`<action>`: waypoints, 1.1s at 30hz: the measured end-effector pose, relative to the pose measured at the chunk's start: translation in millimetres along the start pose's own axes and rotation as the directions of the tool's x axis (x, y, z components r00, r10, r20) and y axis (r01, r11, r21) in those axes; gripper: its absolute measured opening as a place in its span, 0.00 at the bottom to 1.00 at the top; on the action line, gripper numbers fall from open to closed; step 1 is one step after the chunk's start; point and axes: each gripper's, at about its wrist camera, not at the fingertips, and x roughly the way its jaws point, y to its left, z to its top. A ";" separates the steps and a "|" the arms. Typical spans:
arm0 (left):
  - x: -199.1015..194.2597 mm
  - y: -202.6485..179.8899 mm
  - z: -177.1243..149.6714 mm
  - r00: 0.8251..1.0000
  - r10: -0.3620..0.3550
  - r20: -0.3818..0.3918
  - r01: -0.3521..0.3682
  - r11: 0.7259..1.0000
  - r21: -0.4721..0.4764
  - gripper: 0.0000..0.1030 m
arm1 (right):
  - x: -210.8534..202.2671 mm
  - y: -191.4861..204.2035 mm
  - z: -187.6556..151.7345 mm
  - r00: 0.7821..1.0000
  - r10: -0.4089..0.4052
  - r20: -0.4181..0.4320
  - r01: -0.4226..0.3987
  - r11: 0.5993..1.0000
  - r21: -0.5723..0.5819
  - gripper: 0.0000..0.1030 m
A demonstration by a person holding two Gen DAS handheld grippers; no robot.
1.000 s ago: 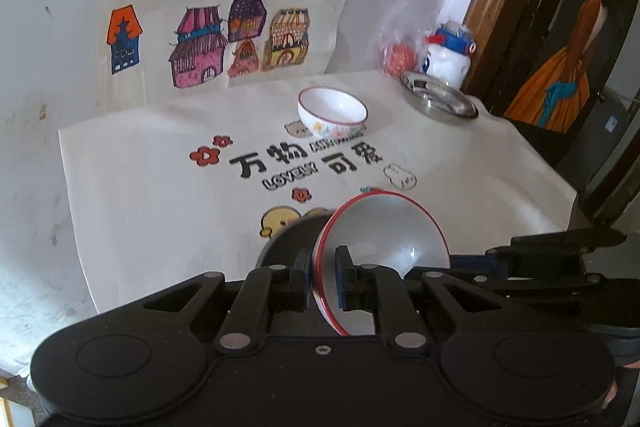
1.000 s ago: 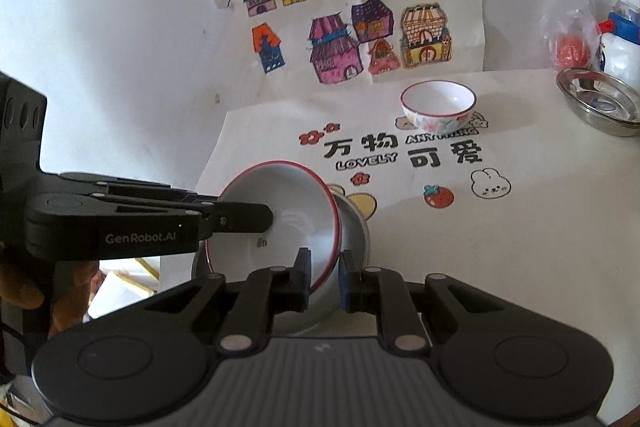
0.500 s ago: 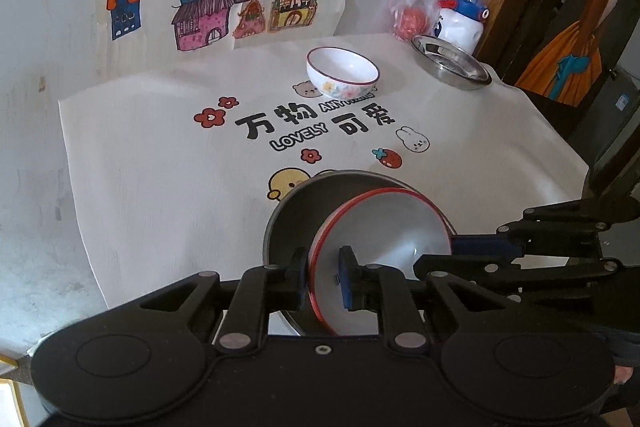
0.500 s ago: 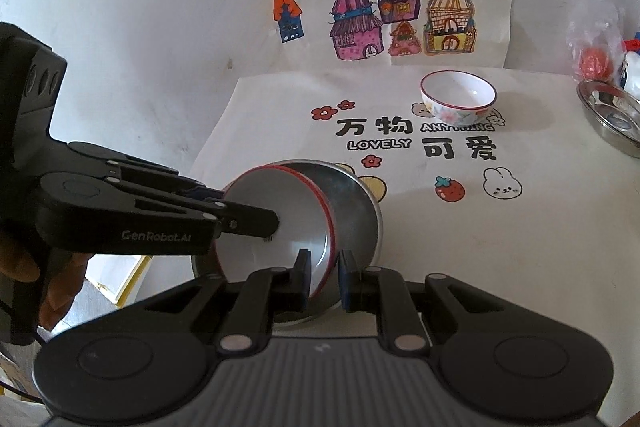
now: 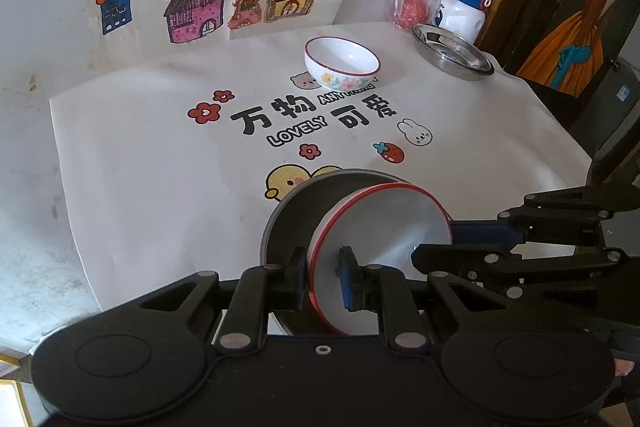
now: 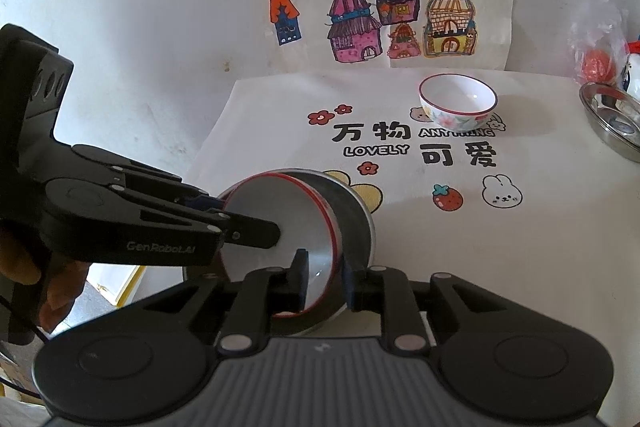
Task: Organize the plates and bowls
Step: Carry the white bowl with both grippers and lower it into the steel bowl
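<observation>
While both grippers hold the same dish, the white round plate with a red rim [image 5: 384, 239] stands tilted on its edge inside a grey metal pan [image 5: 296, 223]. The left gripper [image 5: 324, 281] has its fingers [image 5: 347, 279] clamped on the near rim of the plate, one finger on each face. The right gripper [image 6: 324, 281] has its fingers [image 6: 299, 281] pinched on the rim too, on the other side of the plate.

The grey pan sits on the counter [image 5: 160, 179], near its front edge, on a white cloth with printed black words [image 5: 312, 119]. Past those words stands a small white bowl with painted flowers [image 5: 342, 63]. Further back and off to one side of that bowl is a shiny steel dish [image 5: 452, 51], with a white bottle with a blue cap [image 5: 462, 9] just behind it.

I think the plate is being laid down into the pan. If one gripper lets go too soon, the plate could flop down and bang. If the two grippers pull different ways, the plate could slip out. A hard push could also slide the pan toward the counter's front edge.
</observation>
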 end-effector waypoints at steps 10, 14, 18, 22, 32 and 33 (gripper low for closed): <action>1.2 0.1 1.8 1.000 -0.002 -0.008 0.002 1.000 0.002 0.18 | 2.7 -2.5 1.0 1.000 0.010 0.001 -0.010 1.000 0.004 0.22; 1.8 0.1 2.5 1.000 -0.001 -0.010 0.001 1.000 0.010 0.19 | 3.5 -2.7 1.5 1.000 0.019 0.002 -0.019 1.000 0.005 0.27; 2.7 0.9 3.2 1.000 -0.003 -0.014 0.003 1.000 0.011 0.19 | 5.3 -2.0 3.1 1.000 0.023 0.003 -0.023 1.000 0.001 0.31; 2.6 0.8 3.2 1.000 -0.005 -0.014 0.005 1.000 0.009 0.19 | 6.2 -3.9 4.0 1.000 0.029 0.004 -0.029 1.000 0.003 0.32; 1.2 0.0 3.3 1.000 -0.024 -0.014 0.024 1.000 0.014 0.26 | 8.1 -4.6 5.8 0.999 0.052 0.001 -0.052 0.999 -0.002 0.41; 0.7 0.1 3.5 1.000 -0.026 -0.013 0.026 1.000 0.014 0.27 | 7.7 -4.6 6.0 0.999 0.054 0.002 -0.054 0.999 -0.002 0.43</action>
